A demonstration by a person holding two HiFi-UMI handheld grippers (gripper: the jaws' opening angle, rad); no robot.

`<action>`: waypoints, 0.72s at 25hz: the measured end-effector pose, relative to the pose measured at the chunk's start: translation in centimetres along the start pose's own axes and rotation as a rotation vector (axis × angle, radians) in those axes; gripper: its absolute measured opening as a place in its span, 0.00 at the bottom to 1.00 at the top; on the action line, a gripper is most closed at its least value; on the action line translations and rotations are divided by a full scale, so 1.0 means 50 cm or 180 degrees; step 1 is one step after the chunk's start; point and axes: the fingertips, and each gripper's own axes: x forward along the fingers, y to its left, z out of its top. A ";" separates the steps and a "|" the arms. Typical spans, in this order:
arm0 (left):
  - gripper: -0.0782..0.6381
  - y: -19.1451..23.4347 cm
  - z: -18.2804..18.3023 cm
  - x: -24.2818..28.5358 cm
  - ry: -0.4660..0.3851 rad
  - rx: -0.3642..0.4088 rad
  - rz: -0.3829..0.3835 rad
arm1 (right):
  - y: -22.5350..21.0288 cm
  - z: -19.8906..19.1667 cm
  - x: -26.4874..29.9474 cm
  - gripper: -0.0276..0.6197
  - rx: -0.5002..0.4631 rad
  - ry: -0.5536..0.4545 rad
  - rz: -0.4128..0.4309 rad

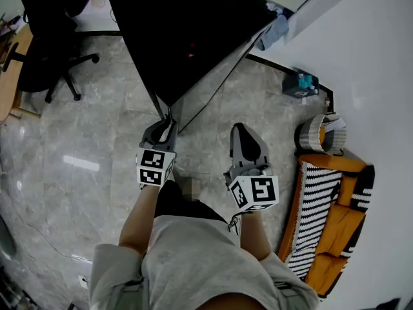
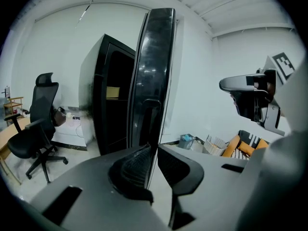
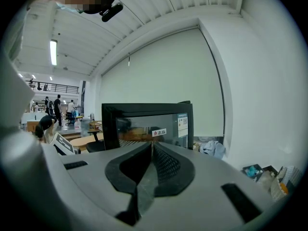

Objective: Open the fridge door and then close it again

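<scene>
We see the left gripper (image 2: 153, 150) clenched on the edge of the open fridge door (image 2: 156, 57). To its right, the right gripper (image 3: 151, 146) is closed on nothing.

Your light is bright and even: a ceiling lamp (image 3: 53, 52) glows up and left of your right fingers (image 3: 166, 165), the floor (image 1: 77, 163) shows pale glare, and both gripper views bend at the edges.

The head view looks steeply down over the fridge door (image 1: 193, 37). The left gripper view faces its edge, very near, and the right gripper view faces its glass front.
</scene>
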 end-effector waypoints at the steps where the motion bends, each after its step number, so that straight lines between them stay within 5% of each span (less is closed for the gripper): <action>1: 0.17 0.008 0.002 0.001 0.0000 0.0000 0.0009 | 0.001 0.000 0.002 0.08 -0.0003 0.0002 -0.0001; 18: 0.19 0.151 0.040 0.037 0.0036 0.0034 0.0126 | 0.028 0.000 0.056 0.08 -0.0008 0.0038 -0.0062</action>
